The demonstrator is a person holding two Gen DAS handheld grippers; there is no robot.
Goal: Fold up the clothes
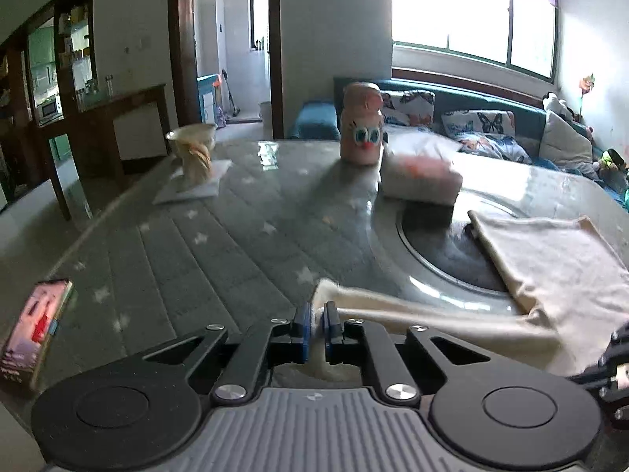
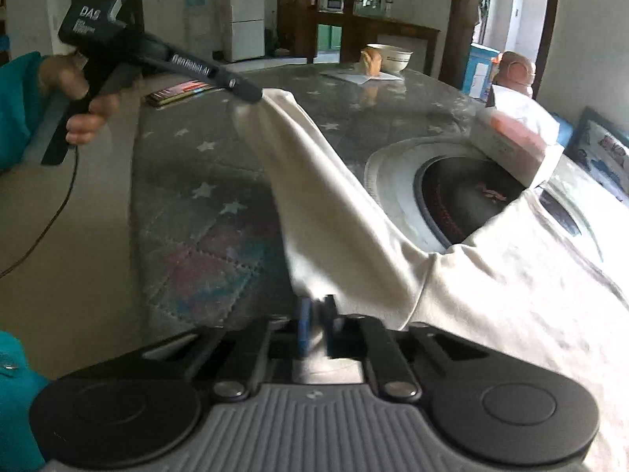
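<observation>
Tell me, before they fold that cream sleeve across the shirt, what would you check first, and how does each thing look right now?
1. Left gripper shut on the sleeve end: ok, cloth sits between its blue pads.
2. Right gripper shut on the sleeve's lower edge: ok, though the picture is blurred there.
3. Sleeve lifted and stretched between both grippers: ok.
4. Shirt body lying flat on the table: cannot tell, only part shows.
5. Fold path free of clutter: not ok, the tissue box sits just beyond the shirt.
6. Pink bottle and cup well away from the cloth: ok.
</observation>
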